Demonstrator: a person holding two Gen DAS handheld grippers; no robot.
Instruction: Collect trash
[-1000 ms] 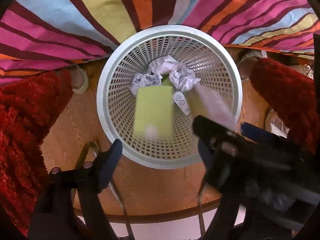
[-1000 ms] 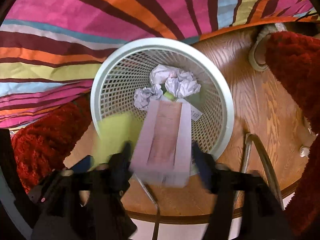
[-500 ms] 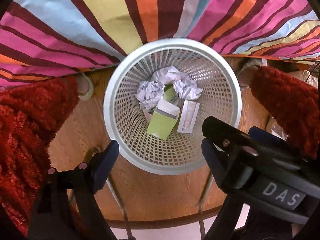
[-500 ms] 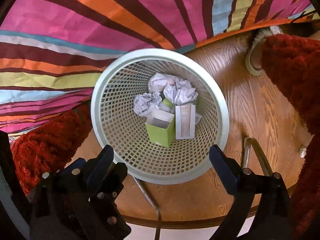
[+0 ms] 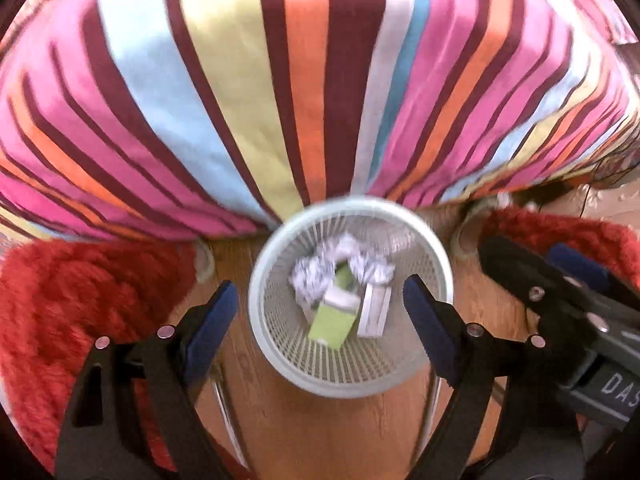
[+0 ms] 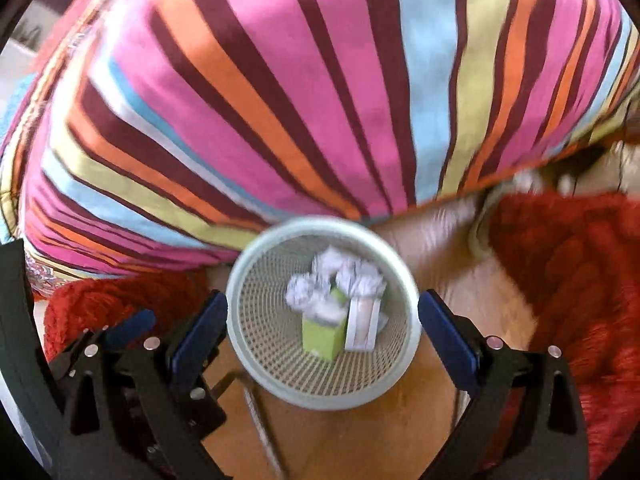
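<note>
Nearest the cameras, the left tool (image 5: 316,322) and the right tool (image 6: 322,330) both point steeply down with their blue pads spread wide and nothing between them; the left one's jaws have just been opening a little further. Below them, on the wooden floor (image 5: 320,432), stands the white mesh basket (image 5: 280,354), and all the trash in view lies at its bottom. A green carton (image 5: 334,322) sits upright with its top flap open, touching a pale flat box (image 5: 374,310) at its side; behind these lie several crumpled paper balls (image 6: 304,294).

All of it looks light. The cartons are thin card, stiff along their edges but likely to cave if squeezed across a broad face, so the narrow sides would give the best hold. The paper balls are soft and should compress, so a pinch through the middle would serve. The basket's rim seems the firmest place to take it.

Red shaggy rugs (image 5: 80,300) flank the basket, and a striped cover (image 5: 304,80) lies beyond.
</note>
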